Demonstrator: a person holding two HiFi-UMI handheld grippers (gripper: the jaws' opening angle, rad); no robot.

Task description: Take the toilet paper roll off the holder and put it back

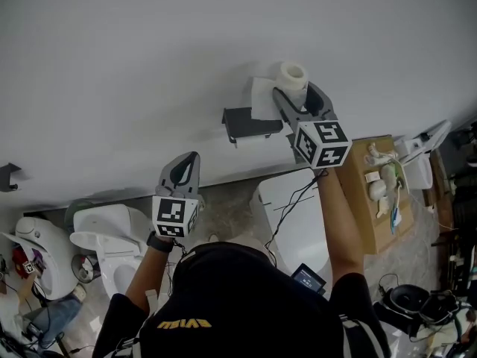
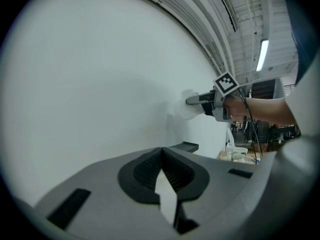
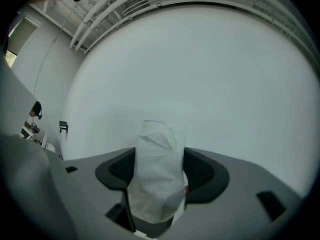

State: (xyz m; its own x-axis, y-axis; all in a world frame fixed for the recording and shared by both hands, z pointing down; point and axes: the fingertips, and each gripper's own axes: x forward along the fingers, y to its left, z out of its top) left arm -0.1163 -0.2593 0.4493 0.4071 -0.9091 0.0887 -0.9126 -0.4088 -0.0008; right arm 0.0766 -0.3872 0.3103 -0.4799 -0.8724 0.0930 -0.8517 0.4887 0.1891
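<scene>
The white toilet paper roll (image 1: 292, 74) is held up against the white wall, above and to the right of the black holder (image 1: 246, 123). A loose sheet (image 1: 262, 99) hangs from it. My right gripper (image 1: 296, 89) is shut on the roll, which fills the gap between the jaws in the right gripper view as crumpled white paper (image 3: 159, 174). My left gripper (image 1: 185, 166) hovers lower left of the holder, near the wall, its jaws closed together on nothing (image 2: 161, 151). From the left gripper view the roll (image 2: 185, 107), the right gripper (image 2: 200, 100) and the bare holder (image 2: 186, 146) all show.
A white toilet (image 1: 104, 237) stands at the lower left and another toilet's lid (image 1: 294, 215) below the holder. A brown box (image 1: 376, 200) with small items sits at the right. A second black bracket (image 1: 7, 176) is on the wall far left.
</scene>
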